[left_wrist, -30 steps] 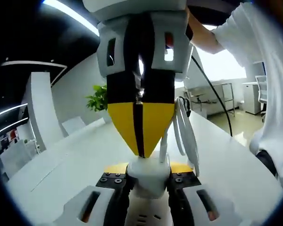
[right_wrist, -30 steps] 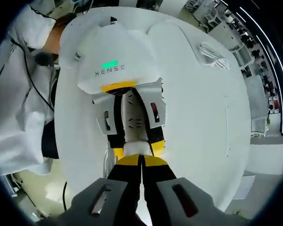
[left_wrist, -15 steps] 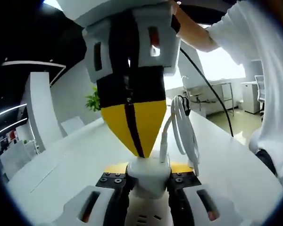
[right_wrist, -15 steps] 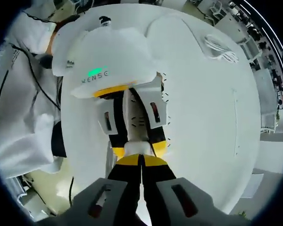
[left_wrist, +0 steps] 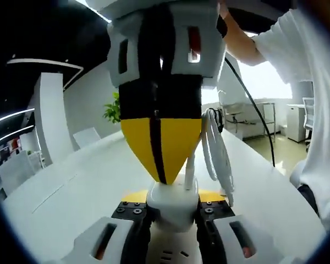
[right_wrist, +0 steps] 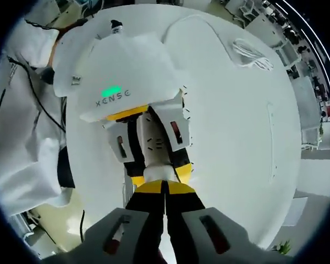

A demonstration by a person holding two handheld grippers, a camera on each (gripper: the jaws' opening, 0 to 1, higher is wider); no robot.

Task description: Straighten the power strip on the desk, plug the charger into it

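White charger (left_wrist: 172, 204) sits clamped in the left gripper (left_wrist: 173, 220) over the power strip (right_wrist: 154, 144); right gripper (right_wrist: 165, 201), jaws shut, presses just above. Plugging looks nearly complete.

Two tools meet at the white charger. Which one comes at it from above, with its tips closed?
The right tool: its yellow pointed tips are shut together on top of the charger. The left tool instead clamps the power strip sideways.

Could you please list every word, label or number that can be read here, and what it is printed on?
"XENSE": grey letters on the white housing of the left gripper, under a green light, seen in the right gripper view.
No other text can be read in either view.
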